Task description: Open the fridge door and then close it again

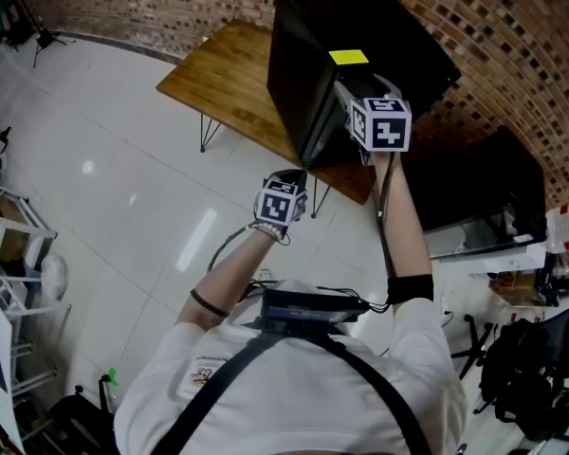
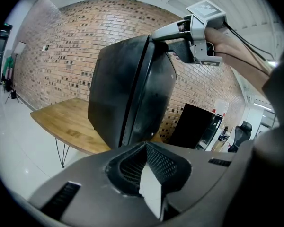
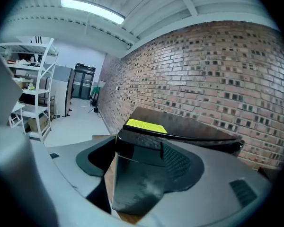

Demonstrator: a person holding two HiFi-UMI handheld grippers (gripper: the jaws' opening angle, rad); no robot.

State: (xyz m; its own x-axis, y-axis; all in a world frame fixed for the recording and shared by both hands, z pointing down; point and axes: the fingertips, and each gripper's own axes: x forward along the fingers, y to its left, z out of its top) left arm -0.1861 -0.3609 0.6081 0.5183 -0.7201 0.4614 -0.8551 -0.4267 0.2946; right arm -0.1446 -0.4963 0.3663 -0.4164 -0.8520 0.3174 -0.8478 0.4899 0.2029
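Fridge (image 1: 308,74): black, smooth shell. The door face is glossy and shows smeared reflections in your right gripper view. The top panel is duller, closer to satin.

Label (image 1: 348,57) on the fridge top: yellow, flat matt, looks like a paper or film sticker.

Worktop (image 1: 229,83): wood with visible grain and a low-sheen finish. Its legs (image 1: 206,133) are thin dark metal rod.

Wall (image 1: 512,45): rough matt brick.

Floor (image 1: 123,197): white, smooth and glossy, with light glare on it.

Your left gripper (image 2: 146,167) and right gripper (image 3: 137,164): grey matt plastic shells. The fingers (image 2: 163,162) are lined with black mesh-textured pads.

Marker cubes (image 1: 387,124): matt black-on-white print.

Your shirt (image 1: 294,396) is white cloth, and the straps (image 1: 384,394) are black webbing.
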